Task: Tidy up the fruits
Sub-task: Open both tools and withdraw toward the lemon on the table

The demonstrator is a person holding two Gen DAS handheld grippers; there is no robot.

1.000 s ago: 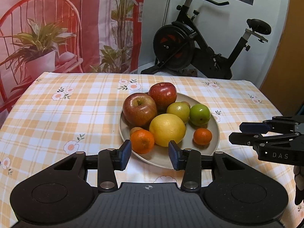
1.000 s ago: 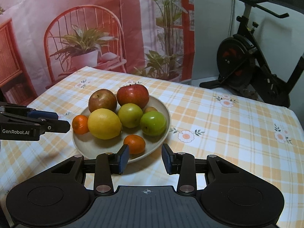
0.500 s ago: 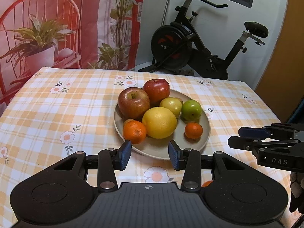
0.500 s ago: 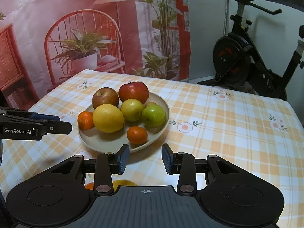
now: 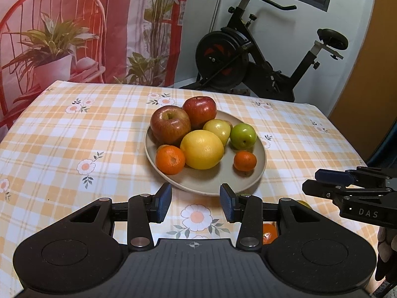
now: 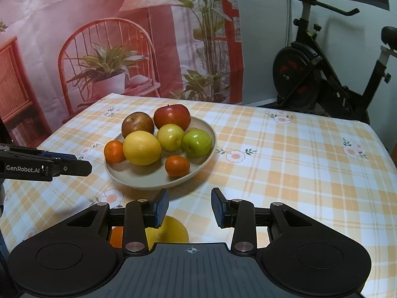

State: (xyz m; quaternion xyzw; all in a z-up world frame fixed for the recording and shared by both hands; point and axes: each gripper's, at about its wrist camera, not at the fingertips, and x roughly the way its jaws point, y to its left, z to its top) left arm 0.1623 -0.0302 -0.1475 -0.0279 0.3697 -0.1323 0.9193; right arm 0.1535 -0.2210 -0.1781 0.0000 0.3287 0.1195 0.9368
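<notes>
Black left tool (image 5: 196, 202) and right tool (image 6: 189, 208), blue pads, silver screws.

Two pieces of lettering can be read, both in white on black gripper bodies. At the right edge of the left wrist view, the right gripper (image 5: 322, 182) carries the letters "DAS" on its side. At the left edge of the right wrist view, the left gripper (image 6: 82, 165) bears the brand "GenRobot.AI".
</notes>
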